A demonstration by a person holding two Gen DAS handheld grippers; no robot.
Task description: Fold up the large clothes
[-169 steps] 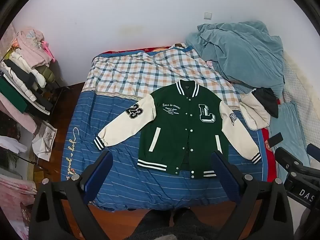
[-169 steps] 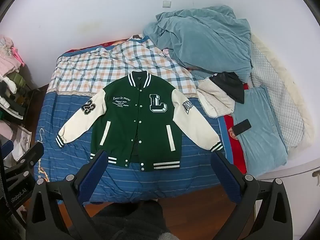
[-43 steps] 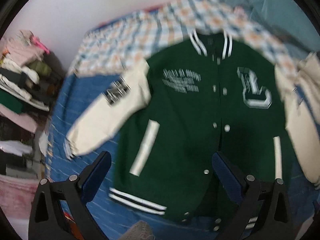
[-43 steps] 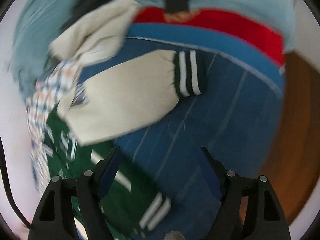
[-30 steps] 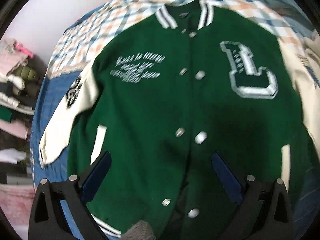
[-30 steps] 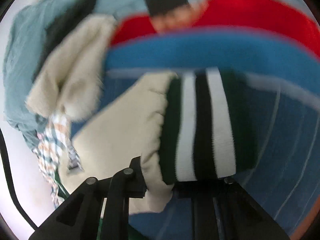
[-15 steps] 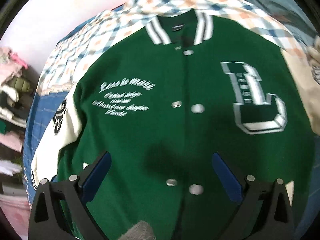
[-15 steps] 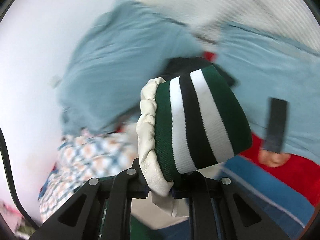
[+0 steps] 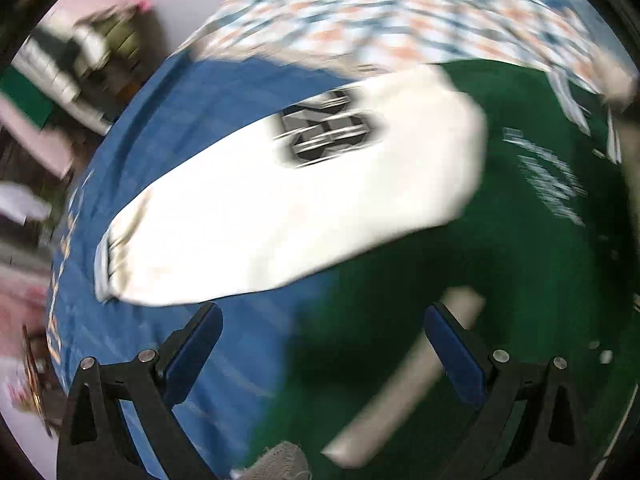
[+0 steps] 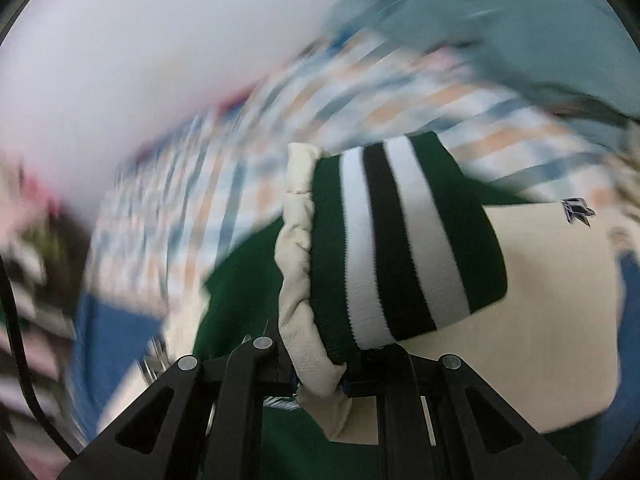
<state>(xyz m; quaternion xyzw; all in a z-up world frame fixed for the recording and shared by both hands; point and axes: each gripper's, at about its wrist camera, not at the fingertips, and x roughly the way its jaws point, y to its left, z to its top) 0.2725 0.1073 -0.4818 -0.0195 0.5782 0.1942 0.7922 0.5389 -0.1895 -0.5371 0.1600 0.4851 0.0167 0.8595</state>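
1. The green varsity jacket lies on the bed, filling the right and lower part of the left wrist view; its white chest lettering is smeared by motion blur at the right edge.
2. Its cream sleeve, bearing a black number patch, stretches from the upper centre down toward the left of that view, resting on the blue striped sheet.
3. The left gripper hangs above the jacket's lower body with its blue-padded fingers spread wide apart and nothing between them.
4. A checked blanket covers the bed across the top of the left wrist view, and a blurred rack of clothes stands at the upper left.
5. In the right wrist view, the right gripper is clamped on the other cream sleeve just behind its striped cuff.
6. That green, white and black cuff stands up in the centre of the frame, above the jacket's green body and the cream sleeve at the right.
7. A teal blanket is heaped in the upper right of the right wrist view, beyond the checked blanket.
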